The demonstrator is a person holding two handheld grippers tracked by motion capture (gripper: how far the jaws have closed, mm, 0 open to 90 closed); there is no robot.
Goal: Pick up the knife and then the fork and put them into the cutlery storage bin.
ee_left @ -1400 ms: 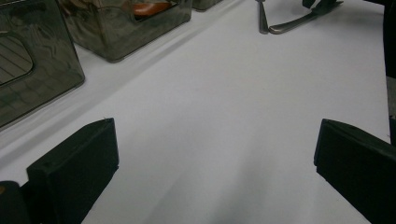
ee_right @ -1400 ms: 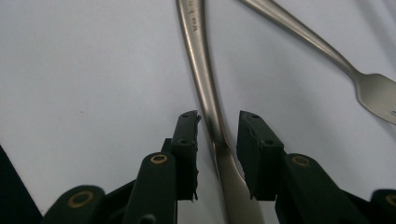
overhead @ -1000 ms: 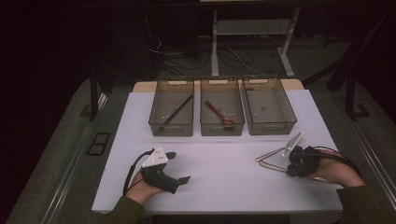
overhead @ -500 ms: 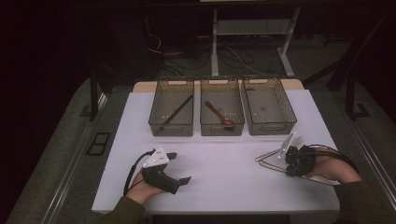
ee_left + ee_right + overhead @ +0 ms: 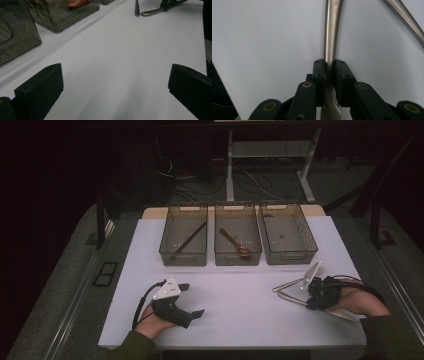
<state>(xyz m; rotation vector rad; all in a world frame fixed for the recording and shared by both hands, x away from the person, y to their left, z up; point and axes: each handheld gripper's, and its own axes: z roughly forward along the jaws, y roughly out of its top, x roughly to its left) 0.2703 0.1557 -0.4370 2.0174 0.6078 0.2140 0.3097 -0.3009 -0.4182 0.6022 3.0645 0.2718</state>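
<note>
While clamped between the narrowly set jaws of the right gripper (image 5: 330, 72), lay low over the white desk (image 5: 235, 295) near its right front corner: a slim silver metal utensil handle (image 5: 330, 37), running straight ahead out of the grip in the right gripper view. Had just been closing on it, those jaws, pads pressed to both sides of the stem. Crossed the upper right corner of that view close by, a second polished metal utensil (image 5: 405, 17). Seen from the high view, formed a narrow V together, both metal pieces (image 5: 290, 287), pointing leftward from the right gripper (image 5: 320, 292). Rested well apart at the left front of the desk, the left gripper (image 5: 192, 300), jaws spread wide and holding nothing, only bare desk between them. Stood in a row farther back, three smoky translucent plastic bins (image 5: 238, 240): a long dark stick (image 5: 187, 241) in the left one, a reddish-brown spoon (image 5: 235, 241) in the middle one.
</note>
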